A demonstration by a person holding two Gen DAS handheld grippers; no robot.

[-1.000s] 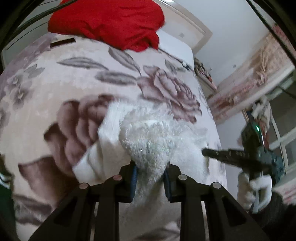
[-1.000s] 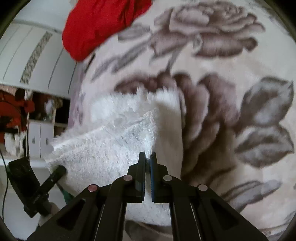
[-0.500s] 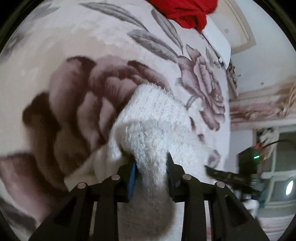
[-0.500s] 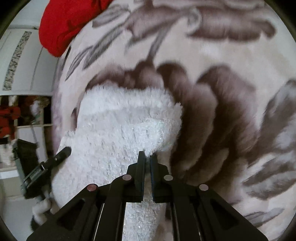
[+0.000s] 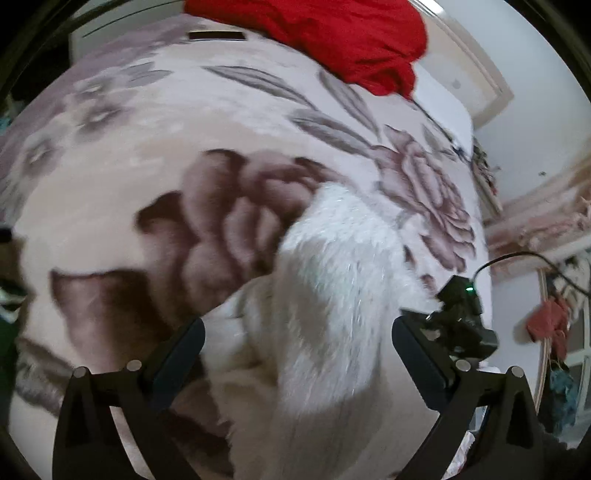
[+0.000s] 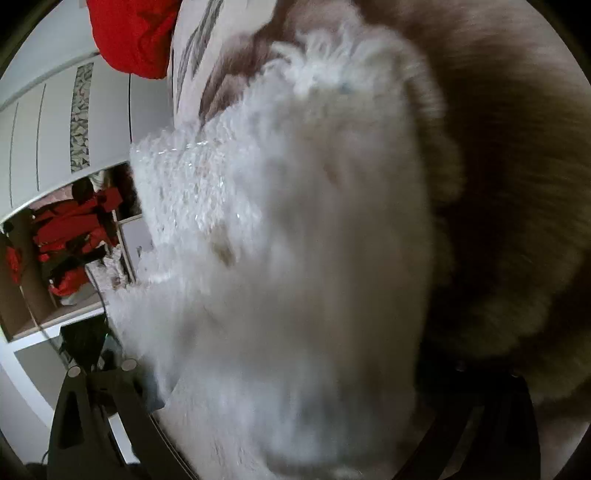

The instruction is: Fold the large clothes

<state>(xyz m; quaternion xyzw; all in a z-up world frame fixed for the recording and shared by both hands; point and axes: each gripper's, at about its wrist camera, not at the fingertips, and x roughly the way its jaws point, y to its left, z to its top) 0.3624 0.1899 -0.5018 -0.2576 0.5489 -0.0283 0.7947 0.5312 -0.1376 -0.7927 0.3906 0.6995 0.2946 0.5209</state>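
Observation:
A white fluffy garment (image 5: 332, 280) lies folded on the floral blanket (image 5: 155, 147) of the bed. My left gripper (image 5: 295, 350) is open wide, its fingers on either side of the garment's near end, holding nothing. In the right wrist view the same garment (image 6: 295, 240) fills the frame very close and blurred. My right gripper (image 6: 291, 387) is open, its fingers spread at the bottom corners with the garment lying between them. It also shows in the left wrist view (image 5: 458, 325) at the garment's right side.
A red garment (image 5: 332, 40) lies heaped at the far end of the bed, also seen in the right wrist view (image 6: 133, 33). A white wardrobe (image 6: 55, 129) with red clothes stands left. The bed's right edge (image 5: 480, 229) drops to the wall.
Both grippers have opened and let go of the white garment, which now lies on the blanket. The right gripper has dropped close to the fabric.

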